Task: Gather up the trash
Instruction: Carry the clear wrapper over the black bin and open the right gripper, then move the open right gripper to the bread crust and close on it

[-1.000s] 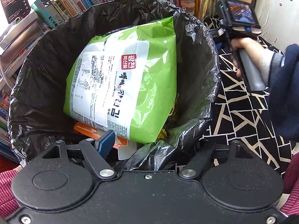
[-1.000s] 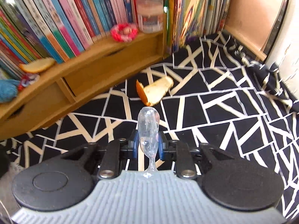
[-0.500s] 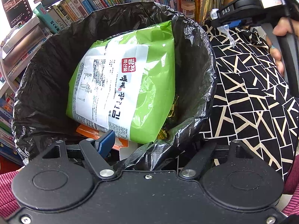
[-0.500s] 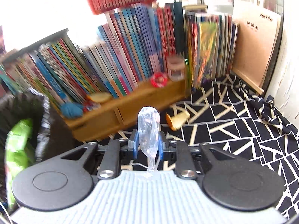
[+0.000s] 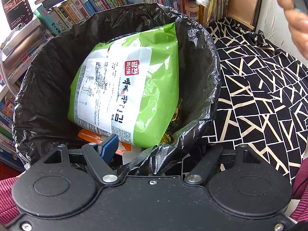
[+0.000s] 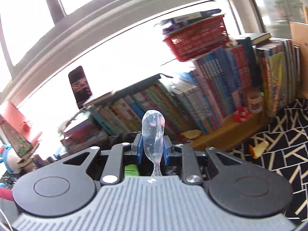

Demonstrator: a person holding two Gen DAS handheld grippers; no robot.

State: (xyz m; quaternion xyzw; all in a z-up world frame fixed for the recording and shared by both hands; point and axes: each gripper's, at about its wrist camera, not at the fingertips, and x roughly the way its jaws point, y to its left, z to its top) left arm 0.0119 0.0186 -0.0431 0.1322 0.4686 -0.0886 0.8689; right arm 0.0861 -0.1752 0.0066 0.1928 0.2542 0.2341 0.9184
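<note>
My right gripper [image 6: 153, 150] clamps the clear plastic wrapper [image 6: 153, 132], upright; the trash bag [image 5: 200, 44] opening lies below it, by my left gripper.

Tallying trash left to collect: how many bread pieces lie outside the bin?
2: one bread piece on the wooden shelf below the books, one on the black-and-white cloth. More may be hidden behind the right gripper.

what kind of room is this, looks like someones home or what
Probably a lived-in room at home, a study or bedroom corner: rows of books on a low wooden shelf under a window, and a black-and-white patterned cloth.
</note>
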